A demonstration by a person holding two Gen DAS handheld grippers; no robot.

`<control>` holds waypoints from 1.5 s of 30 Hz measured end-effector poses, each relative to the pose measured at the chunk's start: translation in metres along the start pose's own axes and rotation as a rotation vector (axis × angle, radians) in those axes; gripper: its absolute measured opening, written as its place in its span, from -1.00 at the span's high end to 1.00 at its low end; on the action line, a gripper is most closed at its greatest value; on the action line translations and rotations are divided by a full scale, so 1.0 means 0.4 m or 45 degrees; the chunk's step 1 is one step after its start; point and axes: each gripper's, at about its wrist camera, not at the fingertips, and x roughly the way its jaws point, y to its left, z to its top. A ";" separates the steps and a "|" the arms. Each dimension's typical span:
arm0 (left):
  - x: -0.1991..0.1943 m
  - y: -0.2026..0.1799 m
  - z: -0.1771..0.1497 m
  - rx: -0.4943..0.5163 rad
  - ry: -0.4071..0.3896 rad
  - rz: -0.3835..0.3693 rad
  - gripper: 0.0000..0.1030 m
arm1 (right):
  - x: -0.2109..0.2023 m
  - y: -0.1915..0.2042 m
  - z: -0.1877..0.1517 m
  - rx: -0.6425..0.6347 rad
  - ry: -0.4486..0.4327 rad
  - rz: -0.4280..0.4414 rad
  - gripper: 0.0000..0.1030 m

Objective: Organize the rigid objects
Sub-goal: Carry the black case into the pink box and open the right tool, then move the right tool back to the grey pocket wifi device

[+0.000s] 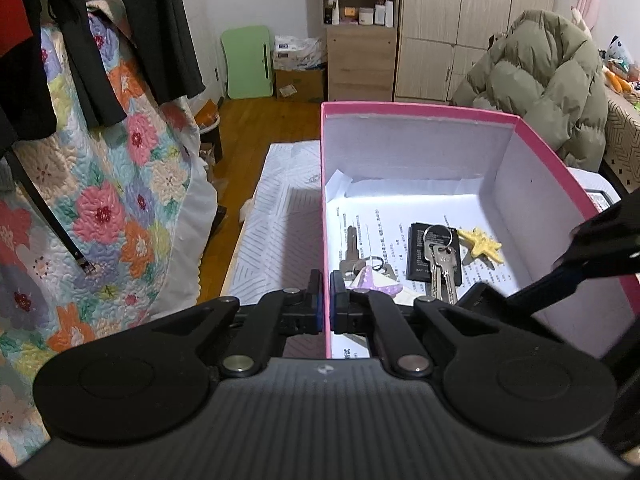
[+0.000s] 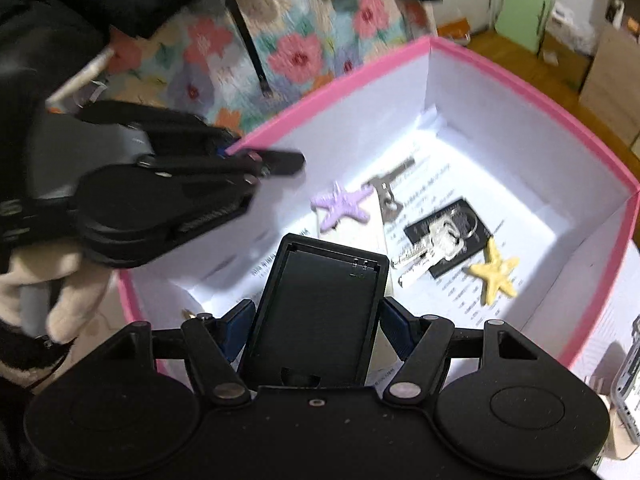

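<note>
— Clamping the black case (image 2: pixel 320 312) by its long edges in the right gripper (image 2: pixel 318 330), low over the pink box (image 2: pixel 532 92). Stiff, light, probably slick.

— Left gripper (image 1: pixel 326 306) pinching shut on the box wall. Beyond: keys (image 2: pixel 430 246), yellow starfish (image 2: pixel 496 274).

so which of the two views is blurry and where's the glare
Right wrist view: motion-smeared, worst on the left gripper and the floral quilt, though the black tray in the right gripper's jaws stays crisp. Left wrist view: sharp, with fisheye bending at the edges. In both views a bright white patch washes out the paper lining the pink box.
</note>
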 end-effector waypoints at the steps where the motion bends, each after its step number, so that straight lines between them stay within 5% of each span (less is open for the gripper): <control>1: -0.002 -0.001 0.000 0.002 -0.011 0.004 0.96 | 0.012 0.003 0.005 0.019 0.014 -0.007 -0.41; 9: -0.015 0.008 -0.006 -0.023 -0.068 -0.012 0.96 | 0.049 -0.058 0.012 0.308 0.021 0.046 -0.44; 16: -0.021 0.006 -0.012 -0.022 -0.113 -0.004 0.96 | -0.136 -0.050 -0.071 0.294 -0.334 0.024 -0.44; 21: -0.028 -0.001 -0.016 -0.009 -0.138 0.010 0.96 | -0.284 -0.096 -0.173 0.332 -0.530 -0.168 -0.44; 27: -0.033 -0.004 -0.017 -0.011 -0.167 0.034 0.96 | -0.307 -0.181 -0.330 0.415 -0.476 -0.552 -0.44; 34: -0.032 -0.003 -0.018 0.001 -0.172 0.036 0.96 | -0.214 -0.238 -0.444 0.570 -0.304 -0.502 -0.50; 38: -0.031 -0.002 -0.018 0.019 -0.173 0.044 0.95 | -0.164 -0.267 -0.471 0.748 -0.339 -0.480 -0.79; 42: -0.032 -0.003 -0.018 0.013 -0.173 0.041 0.96 | -0.134 -0.298 -0.477 1.075 -0.391 -0.534 -0.83; 45: -0.032 -0.004 -0.019 0.022 -0.173 0.045 0.95 | -0.120 -0.306 -0.464 1.162 -0.464 -0.530 -0.88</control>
